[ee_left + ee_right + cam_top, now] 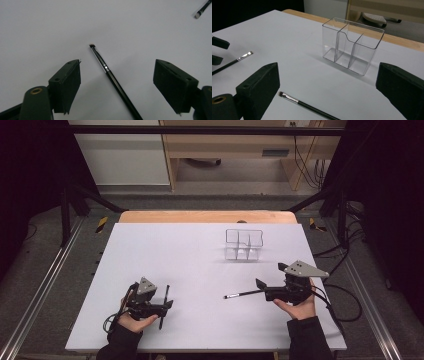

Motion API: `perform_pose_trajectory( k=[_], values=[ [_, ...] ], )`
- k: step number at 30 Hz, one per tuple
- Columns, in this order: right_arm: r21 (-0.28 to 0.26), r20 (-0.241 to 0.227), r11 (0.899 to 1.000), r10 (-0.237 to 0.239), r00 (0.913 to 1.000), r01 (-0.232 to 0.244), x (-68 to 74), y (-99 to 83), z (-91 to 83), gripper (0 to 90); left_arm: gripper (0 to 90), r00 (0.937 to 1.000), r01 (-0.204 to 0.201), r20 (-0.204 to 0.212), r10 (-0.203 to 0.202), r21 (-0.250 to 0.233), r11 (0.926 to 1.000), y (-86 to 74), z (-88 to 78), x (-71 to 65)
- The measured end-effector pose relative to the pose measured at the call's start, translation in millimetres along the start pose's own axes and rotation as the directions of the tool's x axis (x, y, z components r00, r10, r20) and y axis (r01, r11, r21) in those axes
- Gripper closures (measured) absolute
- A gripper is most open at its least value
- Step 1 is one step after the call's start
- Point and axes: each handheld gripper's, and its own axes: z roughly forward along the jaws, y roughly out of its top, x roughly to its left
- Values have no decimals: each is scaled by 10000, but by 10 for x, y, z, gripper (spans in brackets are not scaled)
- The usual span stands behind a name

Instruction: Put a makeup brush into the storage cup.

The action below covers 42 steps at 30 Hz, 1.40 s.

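Observation:
Two thin black makeup brushes lie on the white table. One brush lies between the jaws of my left gripper, which is open and not touching it. The other brush lies just under and ahead of my right gripper, also open, its bristle end pointing left. A clear plastic organizer with three compartments stands upright and empty at the back right, ahead of the right gripper.
The right gripper view also catches the left brush and the left gripper's jaw tips at its left edge. A wooden strip borders the table's far side. Black frame posts and cables stand beside the table.

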Motion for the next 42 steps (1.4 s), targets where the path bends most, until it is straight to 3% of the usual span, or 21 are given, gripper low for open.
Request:
perform_pose_trajectory(
  k=[5,13,24,42],
  values=[
    [41,21,10000,20,10000,-20,-4,-10,11,57,259,10000,32,14,-32,320,9995,-26,59,1],
    [44,37,9999,111,9999,-111,-22,-23,2,57,393,9998,-107,-162,119,728,9973,-46,110,-20],
    [89,49,9999,132,9999,-132,-24,-32,8,56,549,10000,-55,40,51,1063,9943,-54,134,-34],
    [151,26,9997,179,9998,-179,-37,-41,17,54,746,9995,-28,-293,69,1363,9907,-40,120,-44]
  ],
)
